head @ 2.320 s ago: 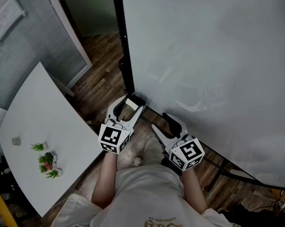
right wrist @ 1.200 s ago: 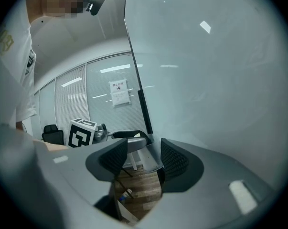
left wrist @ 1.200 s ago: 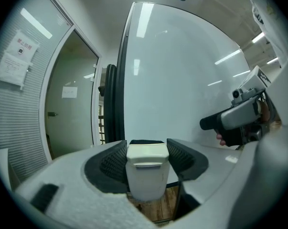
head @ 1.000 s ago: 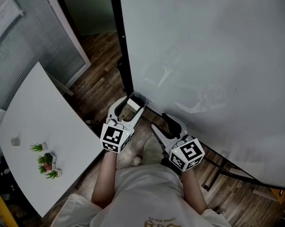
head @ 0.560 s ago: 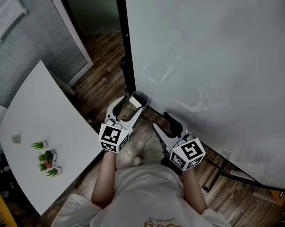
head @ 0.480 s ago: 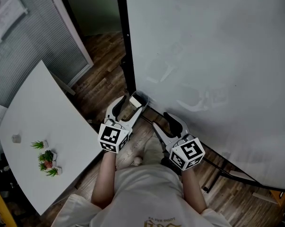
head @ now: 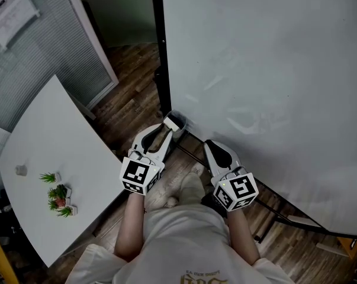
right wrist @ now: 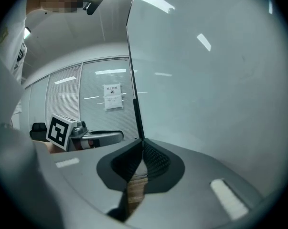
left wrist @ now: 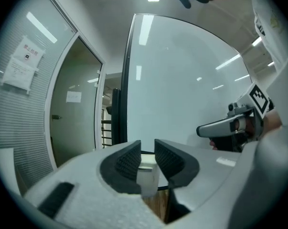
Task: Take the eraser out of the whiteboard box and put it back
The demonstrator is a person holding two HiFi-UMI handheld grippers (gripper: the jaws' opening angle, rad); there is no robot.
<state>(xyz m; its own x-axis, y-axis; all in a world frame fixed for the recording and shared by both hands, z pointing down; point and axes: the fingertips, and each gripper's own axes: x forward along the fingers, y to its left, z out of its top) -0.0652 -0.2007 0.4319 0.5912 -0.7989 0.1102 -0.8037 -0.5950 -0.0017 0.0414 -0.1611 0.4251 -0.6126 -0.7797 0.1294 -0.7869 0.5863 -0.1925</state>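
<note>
White eraser (left wrist: 147, 178): pale block, darker strip across top, pinched between pads of left gripper (left wrist: 146, 152); jaws just been closing onto it. Head view: eraser at left gripper tips, by lower left corner of whiteboard (head: 273, 70), just beside black frame post (head: 160, 52). Right gripper (right wrist: 143, 149): jaws just been closing, now together, nothing between; points at whiteboard's bottom edge.

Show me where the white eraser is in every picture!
Head view: eraser at the left gripper tips, beside the whiteboard's lower corner.
Left gripper view: eraser low centre, between the jaws.
Right gripper view: not visible.
Shared landmark: the whiteboard's black frame edge.
</note>
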